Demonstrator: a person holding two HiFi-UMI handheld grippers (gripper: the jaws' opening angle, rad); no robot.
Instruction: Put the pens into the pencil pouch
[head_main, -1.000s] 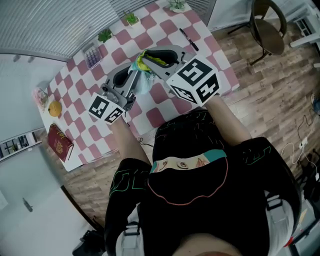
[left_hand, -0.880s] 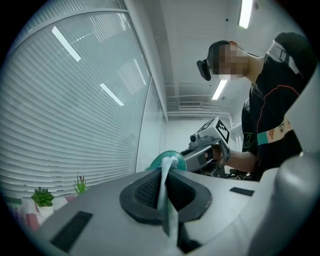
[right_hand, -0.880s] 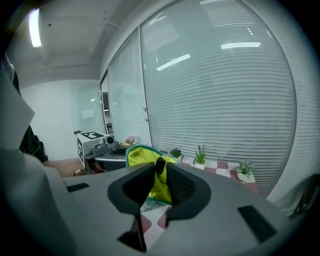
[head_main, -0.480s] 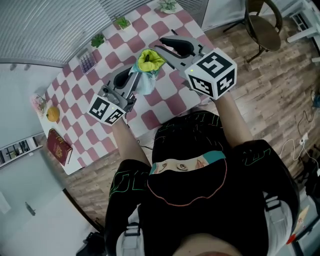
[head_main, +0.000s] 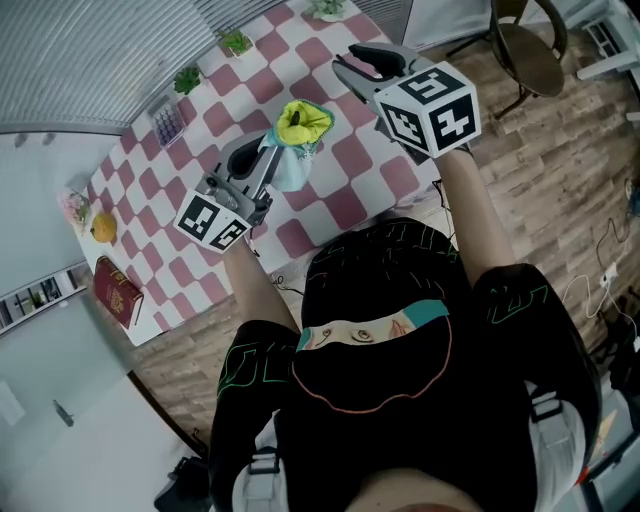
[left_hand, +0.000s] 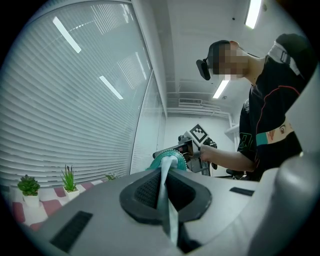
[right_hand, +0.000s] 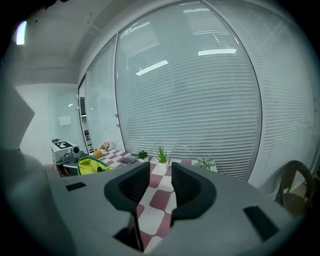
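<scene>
The left gripper (head_main: 272, 152) has its jaws pressed together on a thin fold of the pencil pouch (head_main: 298, 125), pinching the teal fabric at its rim. The pouch stands over the middle of the pink-and-white checked surface (head_main: 345, 205) with its mouth gaping upward, so the yellow lining shows (whether its bottom rests on the surface cannot be told). Something small and dark sits inside the mouth, too small to identify.

The right gripper (head_main: 365, 65) hangs to the right of the pouch, over the far right part of the surface and clear of the fabric. Its jaws have just been opening and now stand spread, with only checked squares showing between them.

Along the far edge stand small potted plants (head_main: 236, 42). At the left end of the surface lie an orange fruit (head_main: 101, 228) and, nearer, a red book (head_main: 117, 290). A chair (head_main: 530, 45) stands on the wooden floor beyond the right end.
</scene>
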